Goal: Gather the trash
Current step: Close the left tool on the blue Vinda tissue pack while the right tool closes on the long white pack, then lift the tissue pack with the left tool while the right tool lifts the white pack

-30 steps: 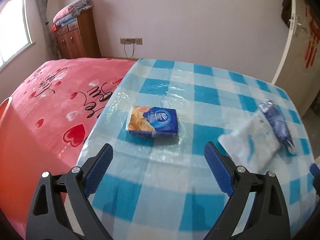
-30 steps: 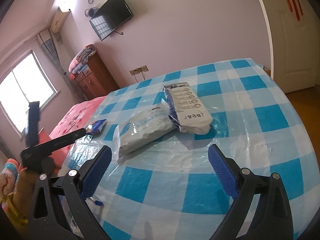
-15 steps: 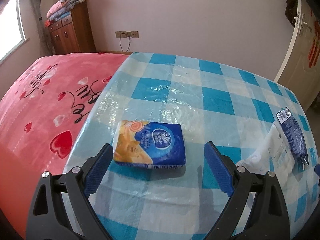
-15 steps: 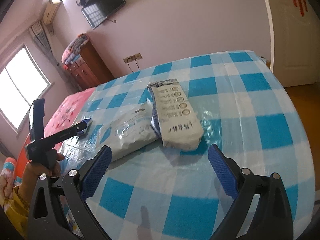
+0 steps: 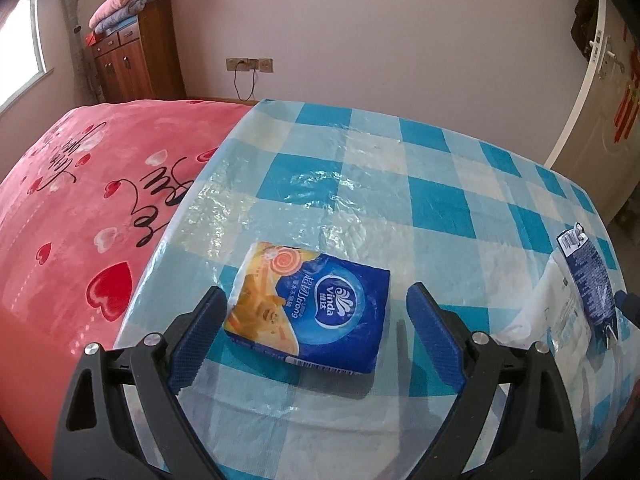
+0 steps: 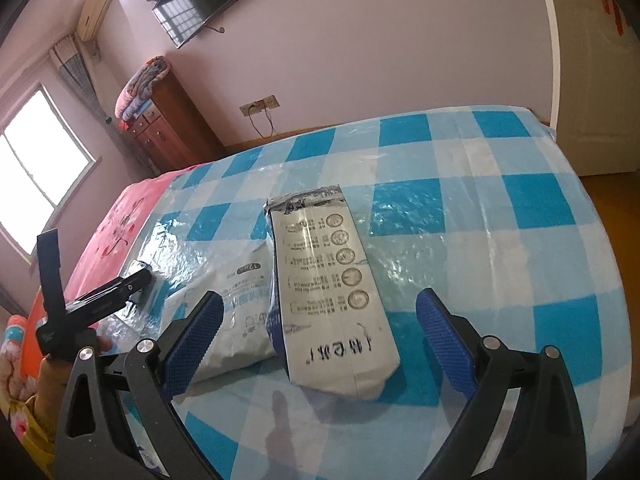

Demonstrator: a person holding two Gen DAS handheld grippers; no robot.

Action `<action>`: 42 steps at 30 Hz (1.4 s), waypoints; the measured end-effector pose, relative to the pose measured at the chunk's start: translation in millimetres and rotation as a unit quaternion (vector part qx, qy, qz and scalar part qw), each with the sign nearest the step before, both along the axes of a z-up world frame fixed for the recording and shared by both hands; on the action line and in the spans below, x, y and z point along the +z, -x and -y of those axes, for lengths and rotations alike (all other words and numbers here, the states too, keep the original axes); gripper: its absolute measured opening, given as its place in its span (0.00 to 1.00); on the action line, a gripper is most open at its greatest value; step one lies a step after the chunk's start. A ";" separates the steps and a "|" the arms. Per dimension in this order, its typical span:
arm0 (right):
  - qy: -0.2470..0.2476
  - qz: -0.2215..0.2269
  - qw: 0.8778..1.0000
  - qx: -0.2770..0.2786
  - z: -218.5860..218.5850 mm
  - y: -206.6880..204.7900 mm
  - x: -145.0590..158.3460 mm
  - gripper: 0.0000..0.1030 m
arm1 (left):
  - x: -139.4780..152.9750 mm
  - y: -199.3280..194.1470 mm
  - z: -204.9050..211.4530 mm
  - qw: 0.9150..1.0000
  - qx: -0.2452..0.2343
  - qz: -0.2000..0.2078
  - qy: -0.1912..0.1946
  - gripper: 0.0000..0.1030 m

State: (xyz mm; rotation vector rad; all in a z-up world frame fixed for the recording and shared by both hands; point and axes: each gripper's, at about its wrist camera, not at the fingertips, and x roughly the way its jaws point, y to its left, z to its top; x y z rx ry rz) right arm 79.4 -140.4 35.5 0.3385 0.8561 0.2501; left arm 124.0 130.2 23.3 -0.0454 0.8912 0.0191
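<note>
The left gripper (image 5: 314,328) hung over the checked tablecloth (image 5: 400,184) with its jaws spread wide, having just closed a trifle. The blue and orange tissue pack (image 5: 310,306) lay flat on the cloth between its pads; the left pad seemed just beside the pack's orange end, though contact could not be judged, and the right pad stood clear of it. The right gripper (image 6: 320,340) was likewise spread wide, nothing pinched, its pads on either side of the near end of the long grey packet (image 6: 332,300), which lay on the cloth overlapping the edge of a white plastic pouch (image 6: 236,312) to its left. Left of the cloth lay the pink heart-patterned blanket (image 5: 80,208). Beyond the cloth stood a wooden cabinet (image 5: 136,64) against the wall, folded bedding (image 5: 128,4) on top.
</note>
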 end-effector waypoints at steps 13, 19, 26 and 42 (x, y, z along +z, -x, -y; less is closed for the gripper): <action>0.006 -0.002 1.000 0.001 -3.1 -10.6 -12.6 0.92 | -1.5 0.6 3.7 1.000 -0.006 0.004 -0.003 0.80; 0.008 -0.002 1.000 0.002 -4.1 -11.6 -16.2 0.79 | -2.1 4.4 13.6 1.000 -0.025 0.005 -0.003 0.79; 0.034 0.004 0.999 0.012 -11.2 -5.7 -16.0 0.66 | -2.1 14.8 29.9 0.998 -0.055 0.004 0.002 0.79; 0.041 0.012 0.998 0.037 -27.4 29.8 -14.9 0.65 | -1.7 56.9 50.9 0.995 -0.094 0.000 0.013 0.75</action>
